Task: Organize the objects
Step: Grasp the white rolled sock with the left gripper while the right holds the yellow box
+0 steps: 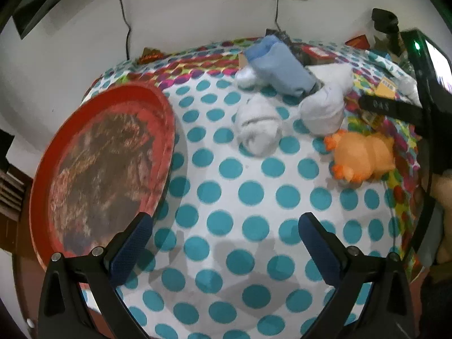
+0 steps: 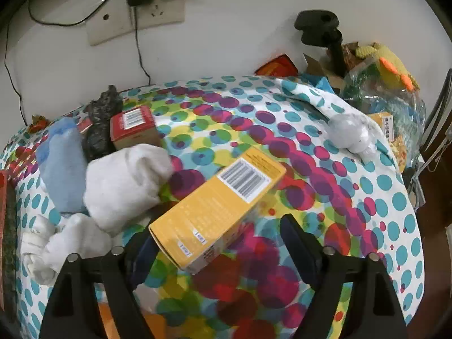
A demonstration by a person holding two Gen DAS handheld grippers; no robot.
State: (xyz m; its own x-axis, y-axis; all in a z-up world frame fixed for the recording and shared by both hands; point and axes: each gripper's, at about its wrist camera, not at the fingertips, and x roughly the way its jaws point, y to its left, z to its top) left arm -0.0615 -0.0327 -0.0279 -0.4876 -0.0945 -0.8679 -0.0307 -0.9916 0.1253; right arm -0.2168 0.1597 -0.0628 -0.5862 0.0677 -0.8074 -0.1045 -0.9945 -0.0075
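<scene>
The yellow box [image 2: 219, 212] lies flat on the dotted cloth over the surface [image 2: 367, 197], directly in front of the right tool [image 2: 217, 243], and that closeness is what the next move hangs on. Its near end already sits low between the spread jaws, hard up against the left-hand one, though I can't say whether it touches. Nothing is gripped; the jaws stand wide open. The box's long axis runs on a slant, from the near left up and away to the right, barcode end farthest off, so the jaws don't sit square across it. I'd judge a small twist of the wrist is needed before closing. The left tool [image 1: 226, 243] is also wide open and empty, hanging over bare cloth beside the red tray [image 1: 158, 107], with the white sock bundles [image 1: 258, 125] and orange toy [image 1: 364, 155] well beyond it. The right hand is plainly the nearer to the box.
</scene>
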